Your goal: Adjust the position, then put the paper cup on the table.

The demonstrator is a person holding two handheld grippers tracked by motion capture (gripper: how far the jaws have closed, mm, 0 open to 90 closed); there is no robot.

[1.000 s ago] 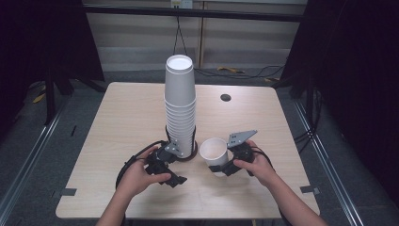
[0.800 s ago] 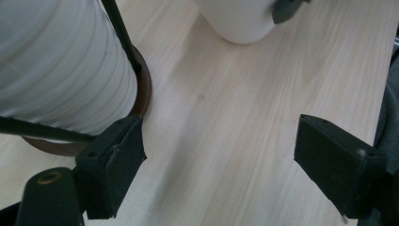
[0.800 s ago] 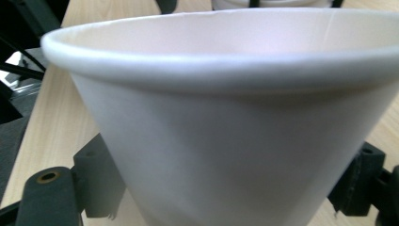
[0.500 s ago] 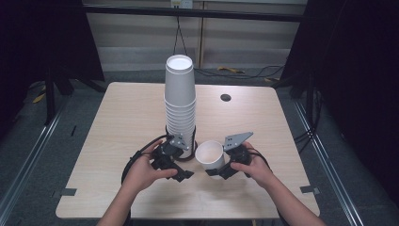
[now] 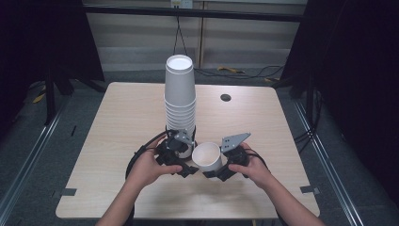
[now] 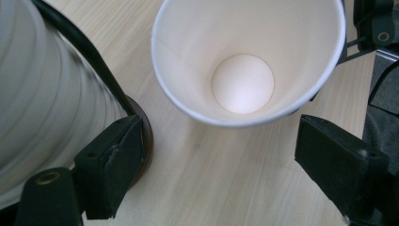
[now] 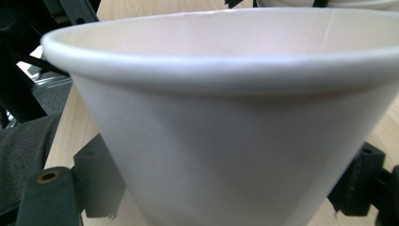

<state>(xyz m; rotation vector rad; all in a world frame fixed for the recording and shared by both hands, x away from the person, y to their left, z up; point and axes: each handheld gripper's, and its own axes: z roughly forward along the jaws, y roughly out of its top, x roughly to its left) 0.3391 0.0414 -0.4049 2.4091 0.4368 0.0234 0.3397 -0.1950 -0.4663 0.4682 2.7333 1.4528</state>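
Single white paper cup (image 5: 207,159) sat mouth-up at the near middle of the pale wooden bench (image 5: 117,122), clamped by its lower wall between the jaws of the right claw (image 5: 212,172). Tall stack of upturned white paper cups (image 5: 180,101) stood just behind and to its left. Left claw (image 6: 221,165) hung beside the stack's base, jaws apart with nothing between them, the single cup's rim just beyond the tips.
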